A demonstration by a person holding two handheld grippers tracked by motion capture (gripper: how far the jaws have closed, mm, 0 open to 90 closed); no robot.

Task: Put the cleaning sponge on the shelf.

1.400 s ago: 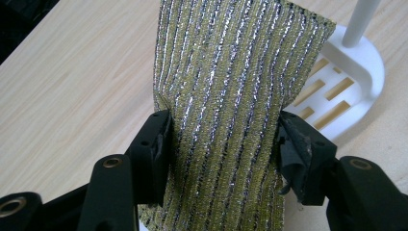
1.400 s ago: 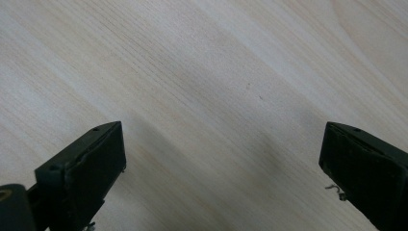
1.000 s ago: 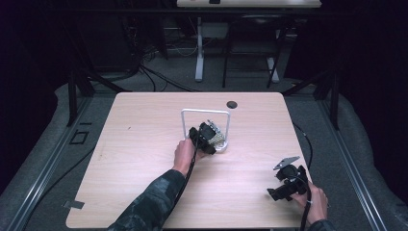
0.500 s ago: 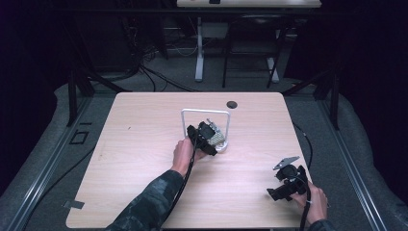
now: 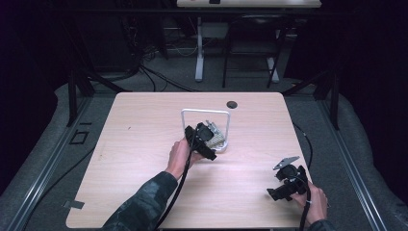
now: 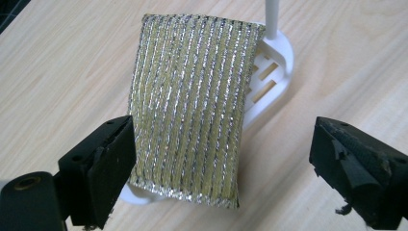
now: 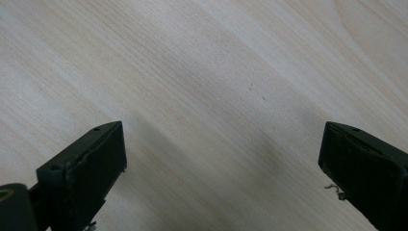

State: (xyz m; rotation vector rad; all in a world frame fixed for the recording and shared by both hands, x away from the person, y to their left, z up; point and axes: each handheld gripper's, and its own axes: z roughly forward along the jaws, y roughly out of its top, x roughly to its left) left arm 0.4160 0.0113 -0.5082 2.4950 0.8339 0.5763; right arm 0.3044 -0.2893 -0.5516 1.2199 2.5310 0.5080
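Tool status, high view: the left tool [image 5: 208, 139] sits at the white rack [image 5: 206, 113] near the middle of the bench [image 5: 134, 144], its jaws pointed at a scouring sponge [image 5: 217, 138] leaning in the rack's base. The right tool [image 5: 287, 182] rests near the bench's right front corner, well apart from the rack, held in the person's right hand [image 5: 312, 204]. Left gripper view: the left tool [image 6: 221, 163] stands wide open, with the gold-and-silver striped sponge [image 6: 190, 103] between the jaws; the left jaw appears to be just beside or touching the sponge's edge, which of the two cannot be told, and the right jaw is clear of it. The sponge lies tilted on the slotted white tray [image 6: 269, 72] of the rack, beside its upright post [image 6: 272, 19]. Right gripper view: the right tool [image 7: 221, 178] is wide open over bare bench wood [image 7: 207, 86], holding nothing. Assessment: the approach looks complete and the sponge is framed for a grasp; closing on it and lifting it from the rack remain to be done.
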